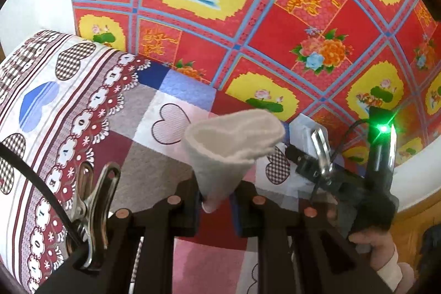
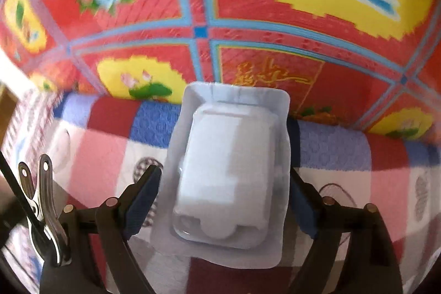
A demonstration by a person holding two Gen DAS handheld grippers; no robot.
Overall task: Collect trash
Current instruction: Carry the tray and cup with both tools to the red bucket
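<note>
While the left gripper (image 1: 216, 207) pinches a tissue (image 1: 231, 145), the right gripper (image 2: 223, 200) apparently clamps a blister pack (image 2: 231, 172).

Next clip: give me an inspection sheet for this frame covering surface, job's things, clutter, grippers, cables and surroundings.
Surface: patchwork quilt with hearts, on a bed.
Job's things: white tissue pinched in the left gripper; clear plastic package between the right gripper fingers.
Clutter: nothing seen.
Grippers: left shut on the tissue; right around the package, contact blurred.
Cables: black cable held by a metal clip.
Surroundings: red and yellow flowered floor.
</note>
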